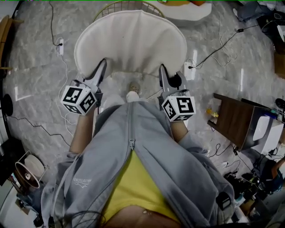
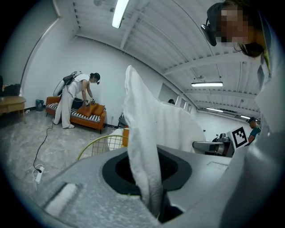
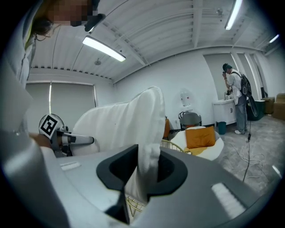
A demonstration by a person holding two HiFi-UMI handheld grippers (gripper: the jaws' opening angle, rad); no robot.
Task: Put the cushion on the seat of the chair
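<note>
Head view: left hand-held gripper (image 1: 103,64) and right hand-held gripper (image 1: 161,68) each pinch the white cushion (image 1: 131,42) (near edge) above a wire chair (image 1: 116,5).

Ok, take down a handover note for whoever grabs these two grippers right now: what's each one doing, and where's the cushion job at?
Left gripper: fingers shut on the cushion's near left edge.
Right gripper: fingers shut on its near right edge.
Cushion: held up between both, over the yellow wire chair, not laid flat.
Done: cushion picked up and at the chair.
Left: lower it onto the seat, then let go.
</note>
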